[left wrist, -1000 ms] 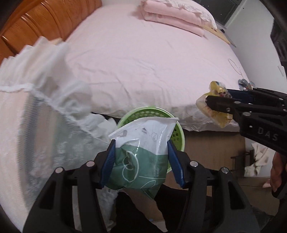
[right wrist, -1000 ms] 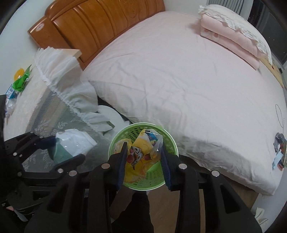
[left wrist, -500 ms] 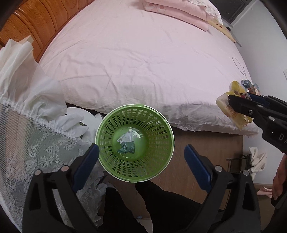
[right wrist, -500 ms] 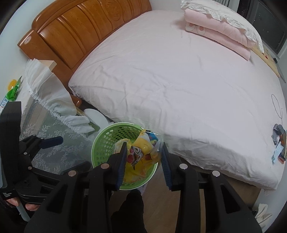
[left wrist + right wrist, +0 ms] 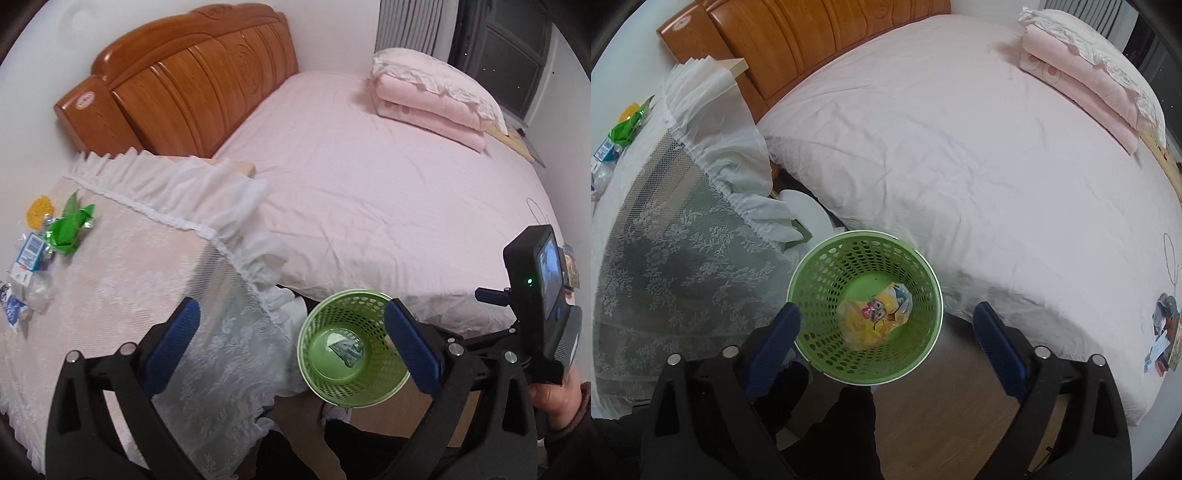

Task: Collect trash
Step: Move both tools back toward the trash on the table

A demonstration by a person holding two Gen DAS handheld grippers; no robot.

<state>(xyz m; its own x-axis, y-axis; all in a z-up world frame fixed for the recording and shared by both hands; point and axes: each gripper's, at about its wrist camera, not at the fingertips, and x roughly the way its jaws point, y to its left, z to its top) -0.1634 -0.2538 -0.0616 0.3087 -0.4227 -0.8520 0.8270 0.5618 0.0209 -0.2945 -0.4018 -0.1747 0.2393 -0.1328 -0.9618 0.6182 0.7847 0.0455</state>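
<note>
Jaws are spreading on both tools as we look down: the right gripper (image 5: pixel 886 332) swings its blue pads wide apart and pinches nothing, the yellow snack wrapper (image 5: pixel 877 317) lying loose below it inside the green basket (image 5: pixel 809 273). The wrapper is crumpled, bright yellow with a cartoon print and a clear plastic edge, and it sits on the basket's floor toward the near wall. The left gripper (image 5: pixel 291 341) is opening too, its pads standing well clear of everything, empty between them. Through that camera we see the same green basket (image 5: pixel 321 325) on the floor between the lace-covered side table (image 5: pixel 122 280) and the bed (image 5: pixel 369 184), with a green and white packet (image 5: pixel 345 349) resting on its bottom. We can make out a hand (image 5: pixel 554 395) at the right edge gripping the handle of the other tool. Over on the side table more litter waits: a shiny green wrapper (image 5: pixel 68 230), a yellow piece (image 5: pixel 38 216) beside it, and a small blue and white carton (image 5: pixel 27 254) near the edge. A few scraps (image 5: pixel 1163 332) lie on the bed's far corner.
</note>
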